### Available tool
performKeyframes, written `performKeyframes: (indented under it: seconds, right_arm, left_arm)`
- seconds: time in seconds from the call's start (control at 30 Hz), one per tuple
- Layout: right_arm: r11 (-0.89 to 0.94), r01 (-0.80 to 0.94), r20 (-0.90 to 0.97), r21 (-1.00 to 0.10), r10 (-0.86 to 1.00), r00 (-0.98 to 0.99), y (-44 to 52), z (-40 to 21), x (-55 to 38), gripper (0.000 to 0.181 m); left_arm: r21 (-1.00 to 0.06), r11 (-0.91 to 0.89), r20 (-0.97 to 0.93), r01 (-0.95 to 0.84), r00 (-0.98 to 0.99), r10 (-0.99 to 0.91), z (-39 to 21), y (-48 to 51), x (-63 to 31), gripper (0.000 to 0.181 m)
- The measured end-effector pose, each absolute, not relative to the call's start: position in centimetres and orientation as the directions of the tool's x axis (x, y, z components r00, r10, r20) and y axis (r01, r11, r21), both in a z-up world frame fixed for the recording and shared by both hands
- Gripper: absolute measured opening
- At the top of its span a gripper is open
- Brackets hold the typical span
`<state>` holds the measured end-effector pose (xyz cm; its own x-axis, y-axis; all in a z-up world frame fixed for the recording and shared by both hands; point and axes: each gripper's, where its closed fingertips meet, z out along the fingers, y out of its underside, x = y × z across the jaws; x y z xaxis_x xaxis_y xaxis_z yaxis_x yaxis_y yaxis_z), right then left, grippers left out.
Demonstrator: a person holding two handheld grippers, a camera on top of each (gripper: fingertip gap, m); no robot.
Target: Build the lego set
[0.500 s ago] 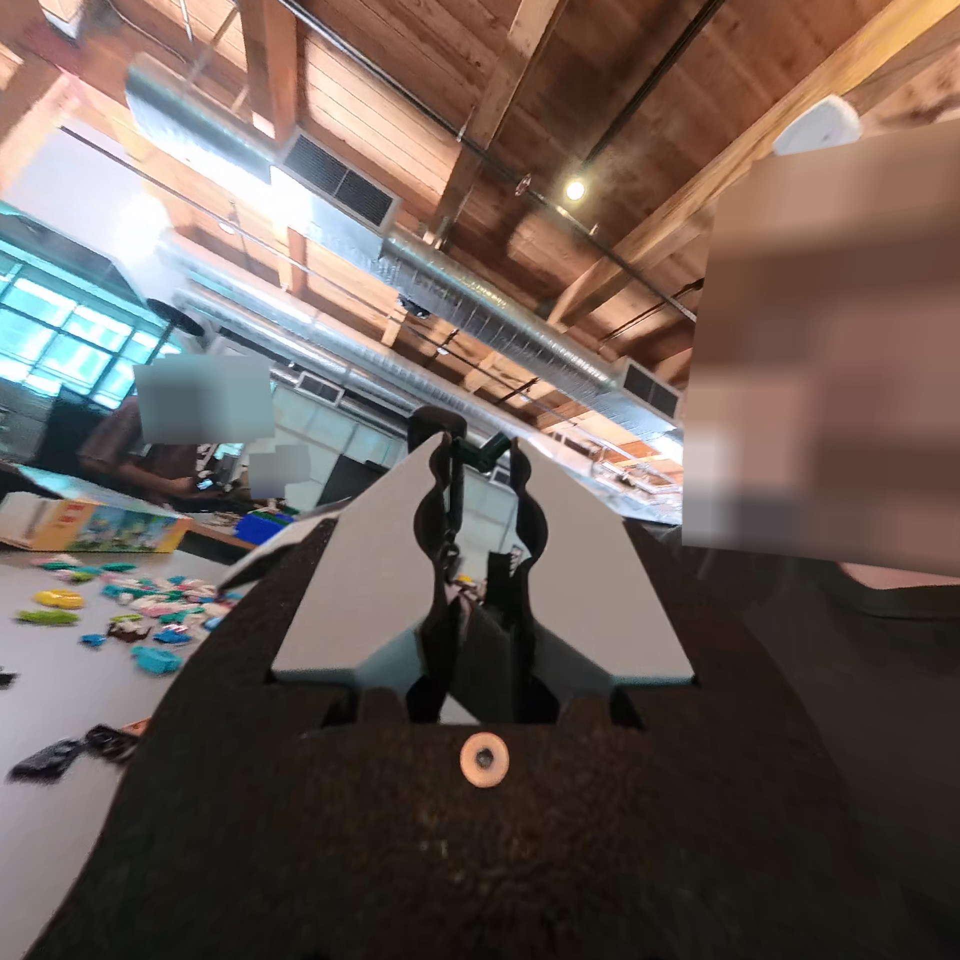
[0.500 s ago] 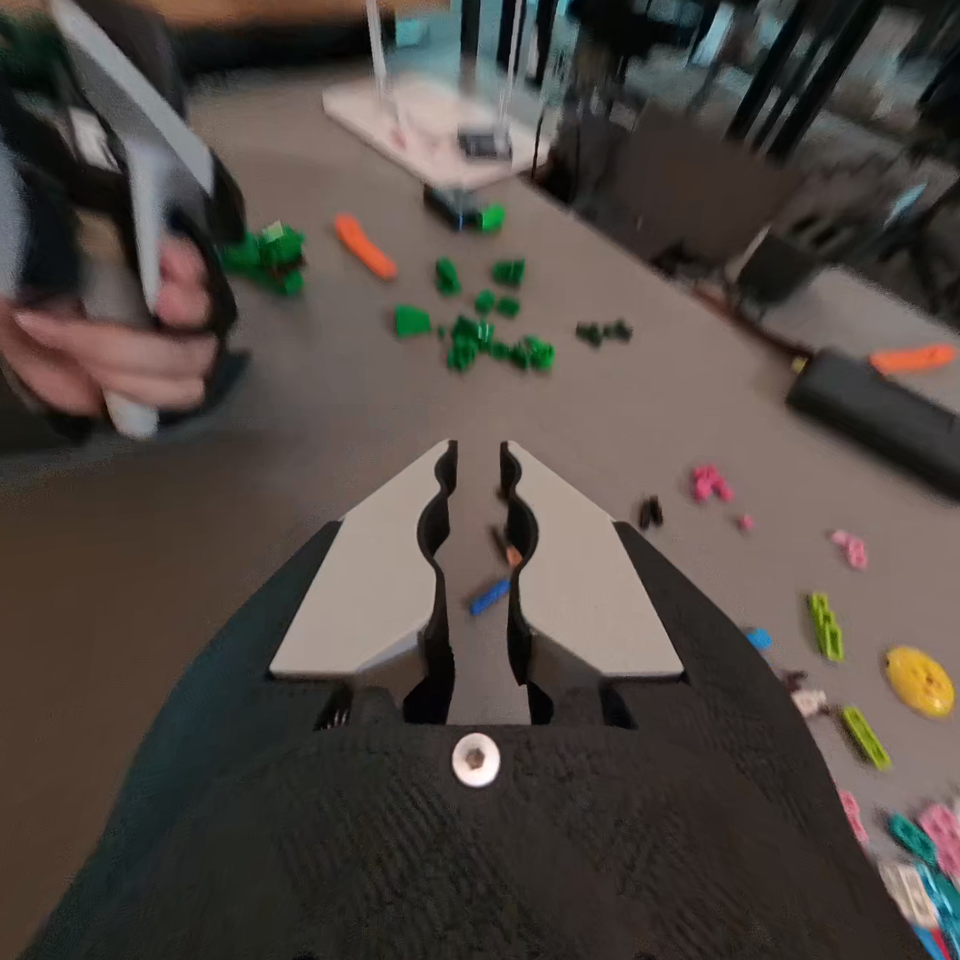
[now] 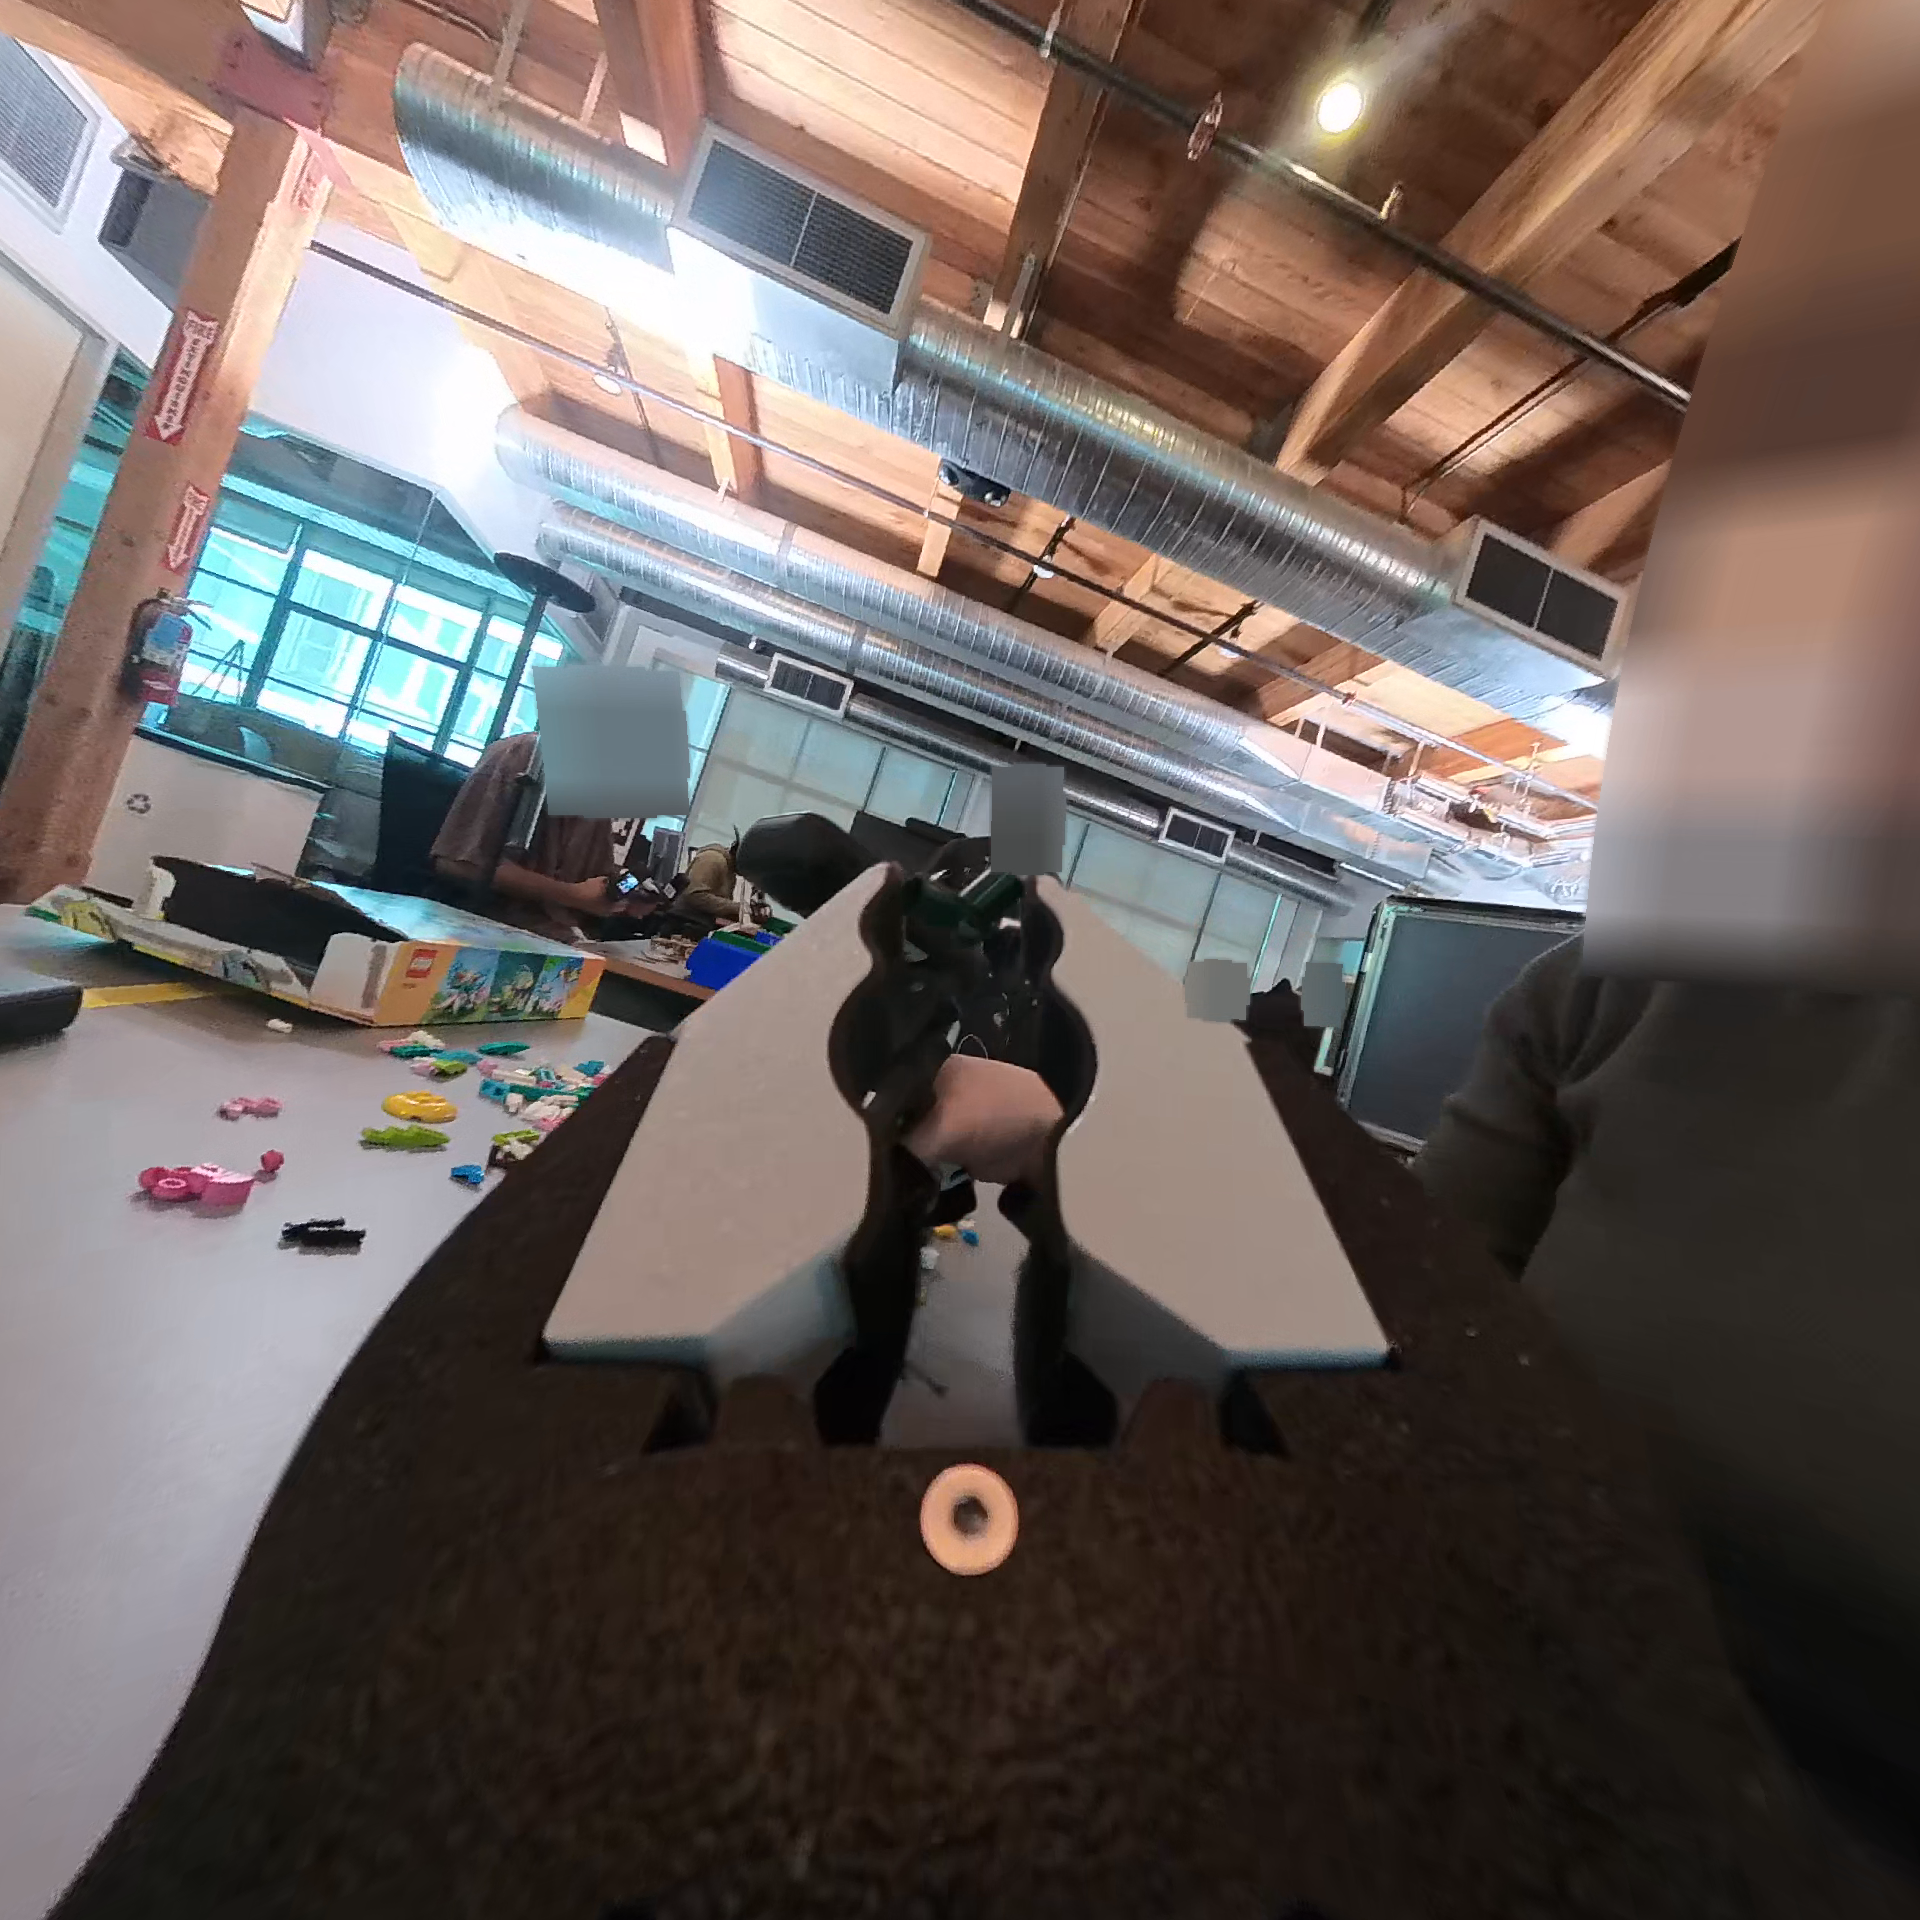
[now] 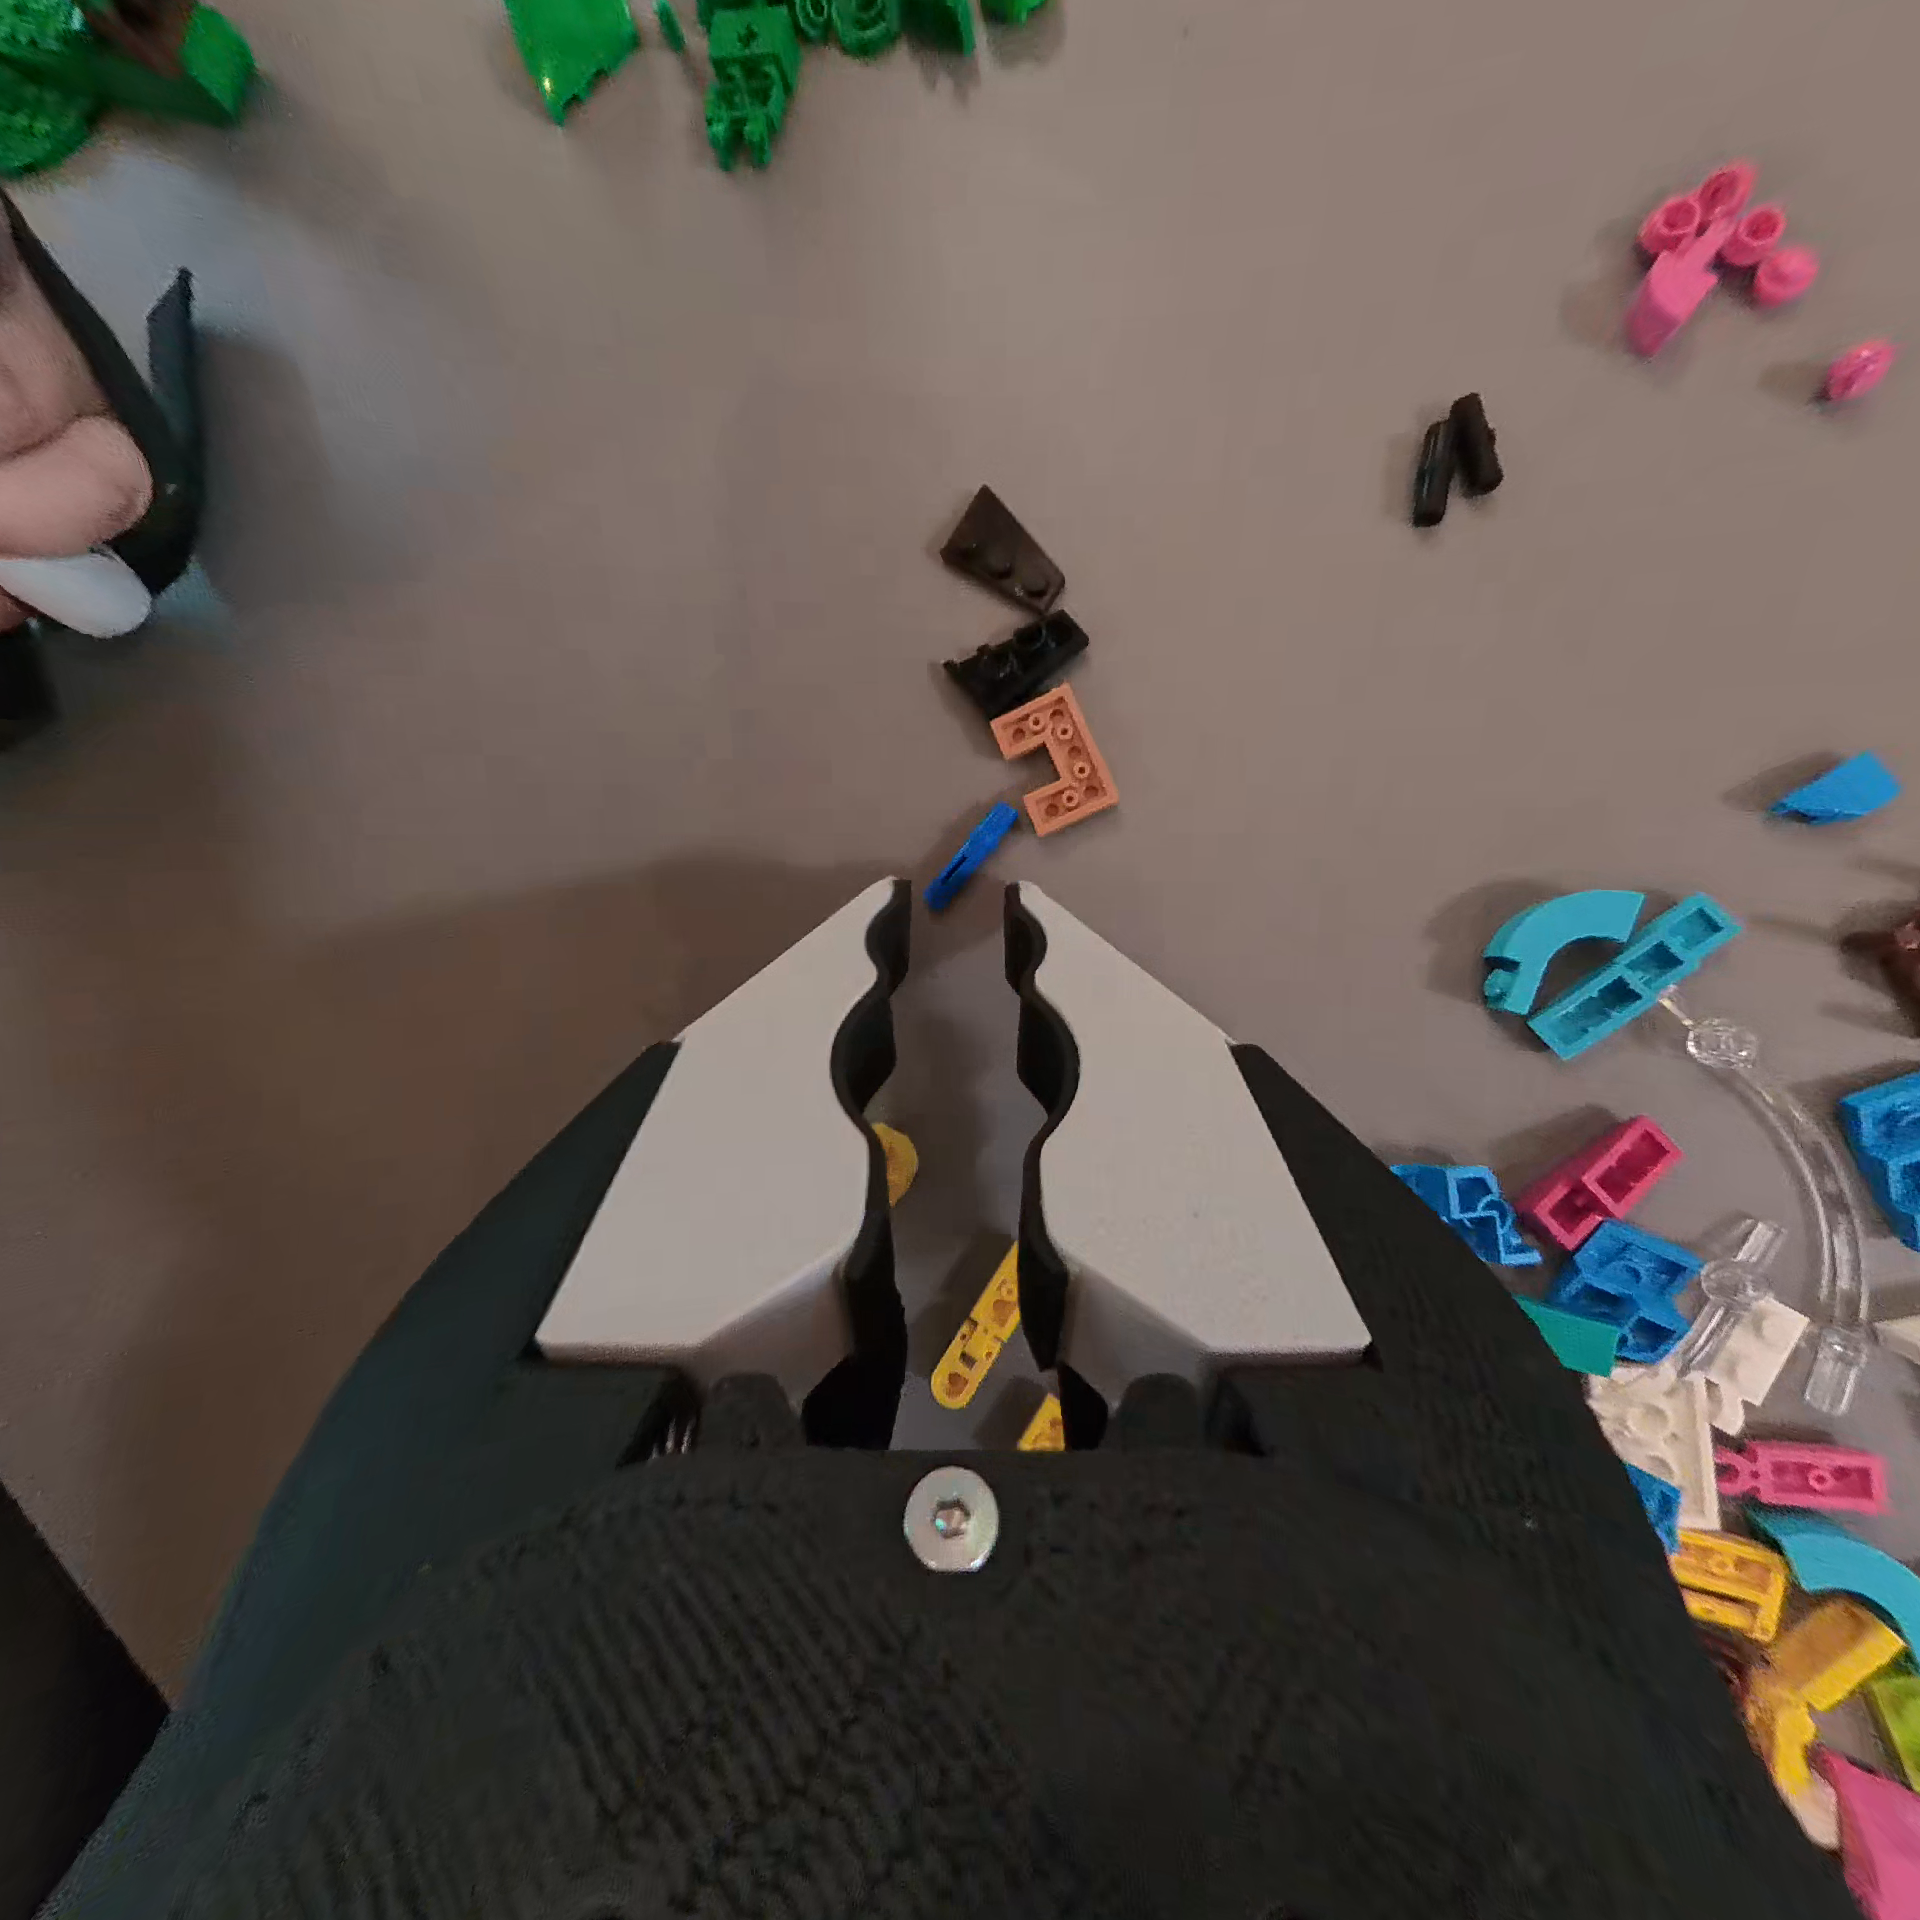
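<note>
Over the table: the right gripper (image 4: 956, 894) now looks almost straight down on the grey table (image 4: 520, 675) — half a second ago it looked across it at a shallow angle, with the green pile far ahead.
Right jaws: narrowly parted and empty, much as they were a moment ago.
Nearest pieces: a small blue piece (image 4: 969, 855) lies just ahead of the fingertips; beyond it an orange corner plate (image 4: 1058, 758), then two black plates (image 4: 1013, 613).
Under the right gripper: yellow pieces (image 4: 977, 1335) show through the gap between the fingers, lying on the table below.
Left gripper: the left gripper (image 3: 961, 899) has tilted down from the ceiling, so more of the room and table now shows.
Left jaws: close together at the tips, pinching a small dark green piece (image 3: 961, 902) — the same hold as half a second ago.
Loose stock: green pieces (image 4: 748, 73) at the far edge of the right wrist view, pink pieces (image 4: 1714, 260) to the far right, and a mixed heap (image 4: 1683, 1299) of blue, pink, white and yellow at the near right.
Set box: the lego box (image 3: 416, 971) lies open on the table's far side.
Meaning for the task: the right gripper seems to be lining up a pick, probably the blue piece, to join to what the left one carries.
Progress: early to middling, I judge, as most pieces lie loose.
</note>
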<state>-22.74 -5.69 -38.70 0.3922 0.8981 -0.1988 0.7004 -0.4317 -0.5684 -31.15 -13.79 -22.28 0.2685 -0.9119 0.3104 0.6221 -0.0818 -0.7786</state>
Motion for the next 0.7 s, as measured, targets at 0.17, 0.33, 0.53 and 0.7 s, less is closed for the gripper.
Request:
performKeyframes:
  seconds: [0.17,0.33,0.53,0.7]
  right_arm:
    - [-0.445,0.693,-0.211,-0.567,0.892,0.400,-5.9,-38.7,-23.1,0.014]
    - [-0.396,0.718,-0.160,-0.572,0.913,0.376,-6.0,-38.9,-23.4,0.002]
    - [-0.261,0.710,-0.075,-0.654,0.956,0.283,-6.5,-37.5,-25.0,0.002]
    - [-0.017,0.648,0.161,-0.762,0.963,0.214,-5.9,-34.4,-26.7,0.002]
  left_arm:
    - [-0.783,-0.081,0.310,0.616,0.274,-0.911,-22.4,-13.7,-31.1,0.020]
    - [-0.811,-0.084,0.292,0.579,0.276,-0.916,-22.7,-13.9,-30.5,0.020]
    - [-0.833,-0.043,0.253,0.551,0.311,-0.916,-22.7,-14.0,-30.4,0.020]
    - [-0.861,0.046,0.203,0.507,0.425,-0.882,-22.6,-13.7,-31.7,0.019]
